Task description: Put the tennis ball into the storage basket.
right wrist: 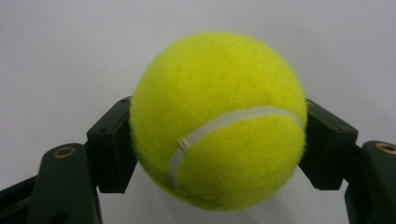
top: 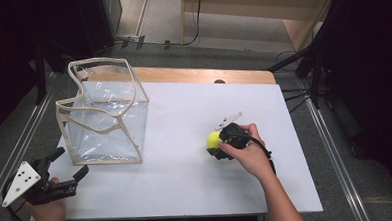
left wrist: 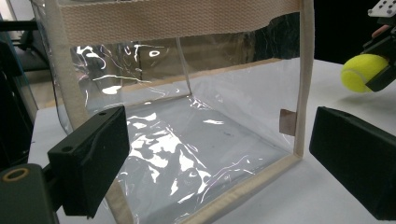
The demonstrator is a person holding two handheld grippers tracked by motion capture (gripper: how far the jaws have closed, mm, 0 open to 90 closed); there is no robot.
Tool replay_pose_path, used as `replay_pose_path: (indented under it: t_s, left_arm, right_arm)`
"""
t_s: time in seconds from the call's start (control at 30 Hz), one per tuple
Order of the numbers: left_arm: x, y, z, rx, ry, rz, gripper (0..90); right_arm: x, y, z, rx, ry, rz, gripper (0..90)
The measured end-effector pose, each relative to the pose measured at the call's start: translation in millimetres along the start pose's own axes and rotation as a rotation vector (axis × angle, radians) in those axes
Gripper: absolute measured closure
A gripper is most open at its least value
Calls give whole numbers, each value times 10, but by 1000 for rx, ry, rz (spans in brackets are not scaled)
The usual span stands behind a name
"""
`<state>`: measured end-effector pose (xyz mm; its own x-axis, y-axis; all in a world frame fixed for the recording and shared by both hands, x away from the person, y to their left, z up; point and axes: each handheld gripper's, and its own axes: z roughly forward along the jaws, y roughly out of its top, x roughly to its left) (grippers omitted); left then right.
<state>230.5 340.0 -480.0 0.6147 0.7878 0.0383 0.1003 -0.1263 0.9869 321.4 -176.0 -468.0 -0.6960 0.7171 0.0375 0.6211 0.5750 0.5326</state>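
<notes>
White board covers the table (top: 187, 191), ringed by dark floor and stands. On its right half the tennis ball (top: 214, 138) sits pinched between the jaws of the right gripper (top: 220, 142), both pads pressed into the felt at its widest line. Well apart to the left stands the clear bag (top: 104, 119), cream-edged, its mouth open upward. Near its front corner the left gripper (top: 68, 163) waits with jaws spread and nothing between them. Likely the ball goes in: carry it level, clear the rim, then lower before letting go.
</notes>
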Motion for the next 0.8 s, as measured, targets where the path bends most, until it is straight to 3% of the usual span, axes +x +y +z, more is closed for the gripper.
replay_pose_path:
  t_s: [0.8]
  left_arm:
    - [2, 1, 3, 0, -4, -2, 53]
  right_arm:
    - [276, 463, 172, -17, 53, -100, 237]
